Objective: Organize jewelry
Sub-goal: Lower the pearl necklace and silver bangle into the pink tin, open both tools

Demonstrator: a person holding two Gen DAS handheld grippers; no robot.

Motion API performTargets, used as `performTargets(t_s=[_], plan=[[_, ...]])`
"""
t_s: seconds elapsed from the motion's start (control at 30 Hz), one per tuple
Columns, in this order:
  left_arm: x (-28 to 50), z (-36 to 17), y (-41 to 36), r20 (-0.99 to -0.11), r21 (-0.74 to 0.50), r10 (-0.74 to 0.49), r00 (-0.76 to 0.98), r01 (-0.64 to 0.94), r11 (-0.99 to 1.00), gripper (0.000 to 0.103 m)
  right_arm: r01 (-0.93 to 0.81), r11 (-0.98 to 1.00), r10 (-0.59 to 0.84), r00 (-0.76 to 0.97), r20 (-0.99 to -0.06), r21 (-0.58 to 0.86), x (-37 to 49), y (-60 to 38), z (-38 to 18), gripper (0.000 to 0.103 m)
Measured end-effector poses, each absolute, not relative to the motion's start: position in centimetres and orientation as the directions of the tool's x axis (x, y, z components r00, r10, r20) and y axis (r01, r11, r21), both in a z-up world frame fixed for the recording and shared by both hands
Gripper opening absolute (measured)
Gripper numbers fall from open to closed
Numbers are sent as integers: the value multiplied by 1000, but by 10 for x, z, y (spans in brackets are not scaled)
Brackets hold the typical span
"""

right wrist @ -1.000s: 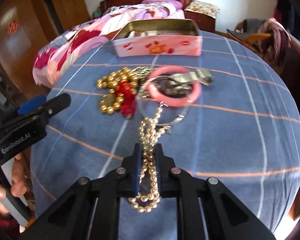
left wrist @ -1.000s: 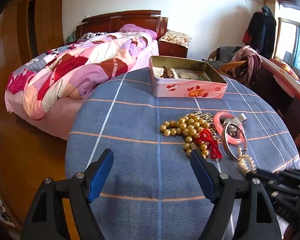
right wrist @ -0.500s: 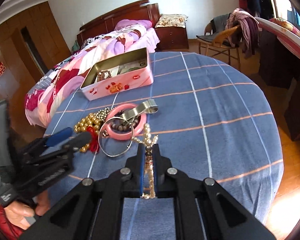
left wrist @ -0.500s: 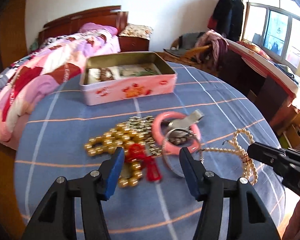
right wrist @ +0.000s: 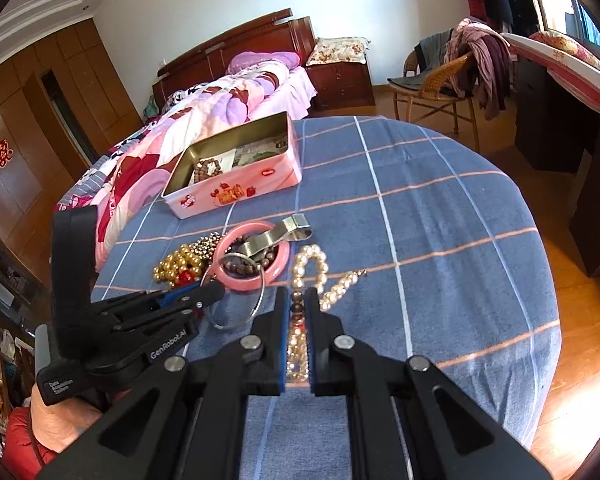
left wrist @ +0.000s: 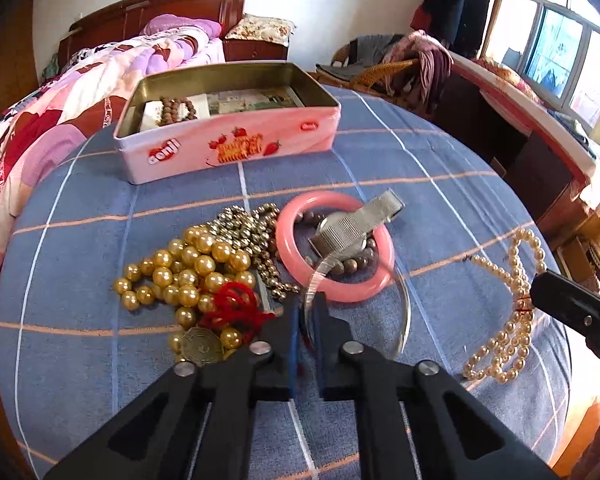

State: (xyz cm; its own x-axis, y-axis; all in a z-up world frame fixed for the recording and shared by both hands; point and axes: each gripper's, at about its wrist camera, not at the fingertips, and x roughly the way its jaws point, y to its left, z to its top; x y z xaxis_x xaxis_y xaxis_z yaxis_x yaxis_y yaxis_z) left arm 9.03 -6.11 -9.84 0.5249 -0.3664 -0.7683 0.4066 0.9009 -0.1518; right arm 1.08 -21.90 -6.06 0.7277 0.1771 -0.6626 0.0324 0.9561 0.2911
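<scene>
My left gripper [left wrist: 306, 304] is shut on a thin silver bangle [left wrist: 405, 300], which also shows in the right wrist view [right wrist: 256, 308]. My right gripper [right wrist: 296, 300] is shut on a white pearl necklace [right wrist: 314, 266], held a little off the cloth; the necklace also shows in the left wrist view [left wrist: 512, 280]. A pink bangle [left wrist: 334, 248] with a metal watch [left wrist: 356, 224] across it, gold beads [left wrist: 188, 264], small silver beads [left wrist: 244, 228] and a red cord [left wrist: 236, 308] lie in a heap. The open pink tin [left wrist: 228, 148] holds a brown bead bracelet [left wrist: 176, 110].
The round table has a blue checked cloth [right wrist: 440, 220]. A bed [right wrist: 220, 100] stands behind on the left. A wicker chair [right wrist: 440, 80] with clothes and a dark desk [right wrist: 560, 120] stand on the right.
My left gripper has moved forward to the heap and shut on the silver bangle. My right gripper has drawn the pearl necklace away from the heap to the right.
</scene>
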Motion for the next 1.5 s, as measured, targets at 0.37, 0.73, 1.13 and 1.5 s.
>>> performTargets(t_s=[0.37, 0.73, 1.13, 1.5], plan=[[67, -66, -33, -667, -196, -427, 610, 410, 891, 4, 24, 954, 166, 790, -591, 299, 6, -225, -35, 10], [84, -33, -2, -598, -198, -367, 713, 313, 929, 4, -40, 951, 195, 846, -496, 306, 31, -216, 4, 10], [130, -18, 9, -547, -208, -333, 768, 261, 943, 4, -109, 957, 219, 878, -425, 268, 80, -197, 37, 10], [191, -26, -2, -545, -208, -313, 777, 237, 949, 4, -117, 953, 231, 876, -424, 278, 143, -187, 23, 10]])
